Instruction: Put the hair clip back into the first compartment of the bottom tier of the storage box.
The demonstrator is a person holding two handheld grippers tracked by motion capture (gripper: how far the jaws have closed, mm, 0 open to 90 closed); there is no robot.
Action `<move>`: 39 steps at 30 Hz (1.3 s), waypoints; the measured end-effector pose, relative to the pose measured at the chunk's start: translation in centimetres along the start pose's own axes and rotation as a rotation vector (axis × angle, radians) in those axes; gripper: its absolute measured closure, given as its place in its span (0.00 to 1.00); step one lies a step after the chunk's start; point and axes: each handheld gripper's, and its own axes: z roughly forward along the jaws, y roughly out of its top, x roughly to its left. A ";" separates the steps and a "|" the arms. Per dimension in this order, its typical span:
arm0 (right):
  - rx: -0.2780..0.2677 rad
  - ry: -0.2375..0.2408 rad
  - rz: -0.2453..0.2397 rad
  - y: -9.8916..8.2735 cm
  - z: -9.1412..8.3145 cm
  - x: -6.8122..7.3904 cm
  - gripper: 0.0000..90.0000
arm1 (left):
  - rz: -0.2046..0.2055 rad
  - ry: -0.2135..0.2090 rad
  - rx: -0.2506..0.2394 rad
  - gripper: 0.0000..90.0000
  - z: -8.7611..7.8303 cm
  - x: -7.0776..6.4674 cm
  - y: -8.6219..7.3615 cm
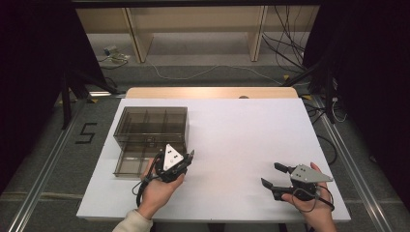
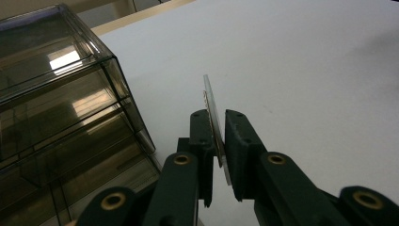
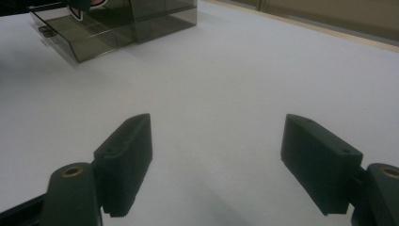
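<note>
**Left gripper pinches a thin clear card beside the drawer box; right gripper empty**

On the white table (image 1: 232, 145) a smoky, see-through plastic drawer box (image 1: 151, 124) stands toward the left side. Its lower drawer (image 1: 133, 163) is pulled out toward the person and shows divided compartments.

The left gripper (image 1: 189, 157), held in the person's left hand (image 1: 159, 188), sits just at the right front corner of the open drawer, its grey three-cornered plate facing up. In the left gripper view its jaws are closed almost together on a thin, clear flat piece (image 2: 214, 120), held edge-on and rising above the jaw tips; tiny gold marks run along one edge. What the piece is cannot be told. The box's corner stands just to the left of the jaws.

The right gripper (image 1: 271, 176), in the right hand (image 1: 312, 205), rests near the table's right front, well apart from the box. Its jaws are spread wide with nothing between them, over bare tabletop.
</note>
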 end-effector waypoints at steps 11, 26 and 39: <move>0.001 0.001 -0.001 0.0 0.0 0.0 0.29 | -0.011 0.018 -0.004 0.91 -0.5 0.6 -0.1; 0.001 0.001 0.000 0.0 0.0 0.0 0.29 | -0.024 0.048 -0.003 0.91 -1.1 1.6 -0.3; 0.003 0.005 0.002 0.0 0.1 0.1 0.29 | -0.031 0.064 -0.001 0.91 -1.4 2.1 -0.6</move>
